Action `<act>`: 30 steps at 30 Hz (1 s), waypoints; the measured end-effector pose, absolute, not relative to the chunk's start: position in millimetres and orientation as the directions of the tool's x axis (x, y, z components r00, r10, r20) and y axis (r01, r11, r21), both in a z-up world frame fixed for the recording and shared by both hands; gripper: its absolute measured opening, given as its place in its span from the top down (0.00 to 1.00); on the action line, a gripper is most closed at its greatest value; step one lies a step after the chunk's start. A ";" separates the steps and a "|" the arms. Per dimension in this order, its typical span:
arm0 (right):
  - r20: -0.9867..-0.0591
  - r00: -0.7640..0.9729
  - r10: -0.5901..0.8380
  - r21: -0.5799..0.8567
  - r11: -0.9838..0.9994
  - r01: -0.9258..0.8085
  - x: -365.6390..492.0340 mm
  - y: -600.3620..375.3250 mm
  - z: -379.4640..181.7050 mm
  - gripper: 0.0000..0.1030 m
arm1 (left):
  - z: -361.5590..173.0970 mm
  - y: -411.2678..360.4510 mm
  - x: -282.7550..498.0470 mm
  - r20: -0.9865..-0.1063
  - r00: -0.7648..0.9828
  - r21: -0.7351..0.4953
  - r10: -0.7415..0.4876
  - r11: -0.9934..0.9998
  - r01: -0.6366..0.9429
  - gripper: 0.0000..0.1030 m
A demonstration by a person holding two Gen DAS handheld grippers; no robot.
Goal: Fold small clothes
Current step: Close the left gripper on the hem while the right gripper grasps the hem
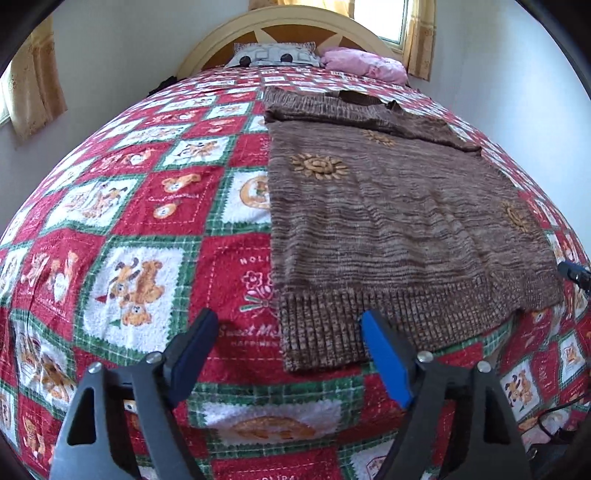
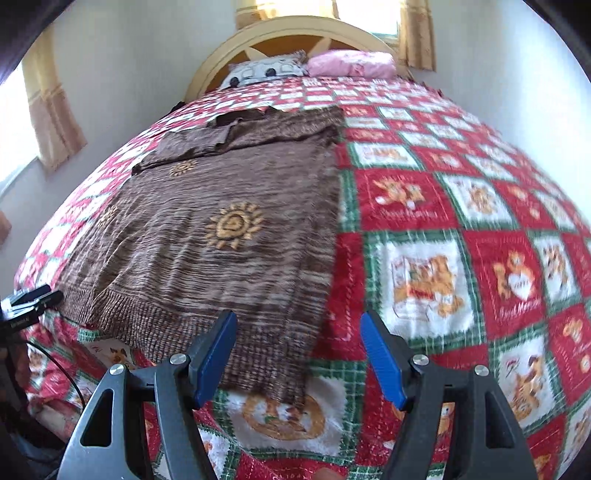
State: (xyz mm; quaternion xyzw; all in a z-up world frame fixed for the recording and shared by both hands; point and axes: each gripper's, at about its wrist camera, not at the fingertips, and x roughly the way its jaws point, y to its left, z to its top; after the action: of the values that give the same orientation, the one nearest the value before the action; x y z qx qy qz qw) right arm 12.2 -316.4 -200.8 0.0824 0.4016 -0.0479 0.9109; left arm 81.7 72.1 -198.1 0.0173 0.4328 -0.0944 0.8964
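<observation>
A brown knitted sweater [image 1: 399,221] with orange sun motifs lies flat on the bed, its sleeves folded across the top and its ribbed hem toward me. It also shows in the right wrist view [image 2: 207,236]. My left gripper [image 1: 291,332] is open and empty, hovering just above the hem's left corner. My right gripper [image 2: 299,332] is open and empty, hovering above the hem's right corner. The tip of the right gripper [image 1: 574,273] shows at the right edge of the left wrist view, and the left gripper [image 2: 31,299] shows at the left edge of the right wrist view.
A red, green and white patchwork blanket [image 1: 147,229] covers the bed. A grey patterned pillow [image 1: 273,55] and a pink pillow [image 1: 362,62] lie by the curved headboard [image 1: 229,33]. Curtained windows flank the bed. A black cable [image 2: 55,354] hangs at the bed's near left edge.
</observation>
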 end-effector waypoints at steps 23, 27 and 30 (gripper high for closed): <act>-0.709 0.682 0.178 0.275 0.961 0.035 -6.1 -312.7 -210.7 0.96 | -192.4 72.7 67.1 -0.732 0.602 -0.178 -0.319 0.942 0.284 0.92; -0.658 0.722 0.212 0.310 0.951 0.004 -10.8 -315.3 -197.9 0.96 | -186.8 73.7 65.4 -0.705 0.625 -0.180 -0.335 0.937 0.299 0.93; -0.625 0.745 0.233 0.342 0.940 -0.007 -12.9 -318.0 -190.8 0.96 | -180.6 77.3 65.3 -0.684 0.639 -0.201 -0.353 0.933 0.299 0.93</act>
State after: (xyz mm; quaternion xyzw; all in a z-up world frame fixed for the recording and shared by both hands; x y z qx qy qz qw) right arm -12.9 -318.0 -190.8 0.1608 0.3510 0.0652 0.9201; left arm 65.3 77.3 -180.6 -0.0346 0.3848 -0.1803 0.9045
